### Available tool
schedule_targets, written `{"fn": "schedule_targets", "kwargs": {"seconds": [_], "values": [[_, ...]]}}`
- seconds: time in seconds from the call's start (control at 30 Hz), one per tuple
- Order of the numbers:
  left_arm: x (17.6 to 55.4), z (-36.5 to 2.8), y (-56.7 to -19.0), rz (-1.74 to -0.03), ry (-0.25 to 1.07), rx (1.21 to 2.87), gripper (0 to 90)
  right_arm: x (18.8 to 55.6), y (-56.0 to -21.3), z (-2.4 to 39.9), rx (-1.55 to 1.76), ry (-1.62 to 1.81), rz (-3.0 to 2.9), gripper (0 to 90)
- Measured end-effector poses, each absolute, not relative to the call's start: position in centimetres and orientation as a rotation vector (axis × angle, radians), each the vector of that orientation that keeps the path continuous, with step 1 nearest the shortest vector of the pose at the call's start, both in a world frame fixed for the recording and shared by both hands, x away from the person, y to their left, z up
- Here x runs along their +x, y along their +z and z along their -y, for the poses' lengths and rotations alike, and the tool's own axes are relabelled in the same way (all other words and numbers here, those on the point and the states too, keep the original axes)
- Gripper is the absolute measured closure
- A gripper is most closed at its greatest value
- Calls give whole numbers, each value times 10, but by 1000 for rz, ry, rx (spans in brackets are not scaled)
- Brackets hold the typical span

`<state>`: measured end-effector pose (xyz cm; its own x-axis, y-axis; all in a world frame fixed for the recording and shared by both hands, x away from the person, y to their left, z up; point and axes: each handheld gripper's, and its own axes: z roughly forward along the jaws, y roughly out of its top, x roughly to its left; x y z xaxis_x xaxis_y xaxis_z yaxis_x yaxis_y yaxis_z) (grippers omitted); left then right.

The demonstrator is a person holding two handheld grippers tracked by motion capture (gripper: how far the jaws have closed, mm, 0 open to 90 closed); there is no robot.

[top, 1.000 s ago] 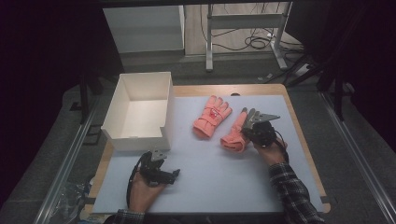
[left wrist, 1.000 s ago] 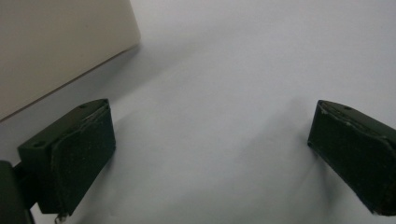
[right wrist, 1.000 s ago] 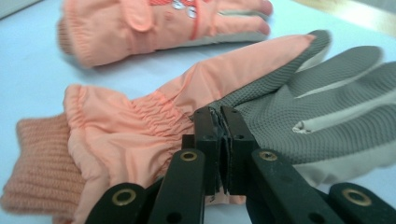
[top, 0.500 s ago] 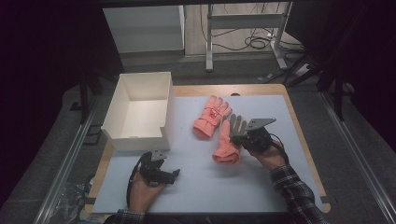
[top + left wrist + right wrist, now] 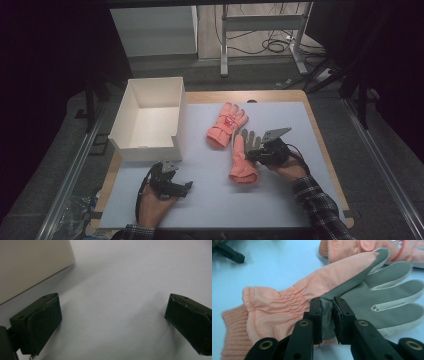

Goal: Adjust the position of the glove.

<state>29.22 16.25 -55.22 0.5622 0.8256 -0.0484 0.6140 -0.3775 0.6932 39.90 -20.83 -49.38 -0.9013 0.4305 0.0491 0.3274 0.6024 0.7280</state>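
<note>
— Peach nylon on the back, grey grippy mesh on the palm. Which glove are you working on?

— The peach glove point(image 5: 241, 160) that lies palm up on the pale blue mat point(image 5: 215, 200), cuff toward six o'clock and fingers toward twelve. Its partner, the second glove point(image 5: 227, 124), lies back up at about eleven o'clock from it, close by its fingers.

— And your right gripper point(image 5: 250, 156)?

— It comes in from three o'clock. In the right gripper view a fold of the grey palm stands between my jaws point(image 5: 327, 302), near the wrist gather. The jaws have just been opening. They are narrow, and as far as I can judge the pads no longer pinch the fold.

— Why take it by the palm?

— I judge the mesh there gives the pads something to bite, and a hold near the middle lets the whole glove travel flat instead of dangling by one finger.

— What is the left gripper point(image 5: 186, 186) doing?

— It rests low on the mat at about eight o'clock from the glove, jaws spread wide point(image 5: 112, 312) with nothing between them. I keep it there so that it is out of the way. The white box point(image 5: 145, 152) stands open at ten o'clock, and its near wall is just beside that gripper.

— The next move?

— Probably a firmer regrip, since a loose fold could slip.
</note>
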Motion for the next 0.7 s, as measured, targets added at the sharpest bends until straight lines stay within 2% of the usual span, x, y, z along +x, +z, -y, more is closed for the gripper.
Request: {"fn": "schedule_targets", "kwargs": {"seconds": [0.17,0.3,0.4,0.53,0.7], "values": [[292,-163,-552,-1148,403,2122,8,390,-484,212,669,1218,-2657,699],[292,-163,-552,-1147,405,2124,8,365,-472,217,681,1236,-2652,552],[292,-162,-552,-1152,404,2117,8,347,-470,217,658,1213,-2657,486],[292,-163,-552,-1146,406,2125,8,330,-475,215,638,1171,-2668,460],[292,-163,-552,-1146,405,2124,8,328,-487,215,656,1083,-2643,465]]}}
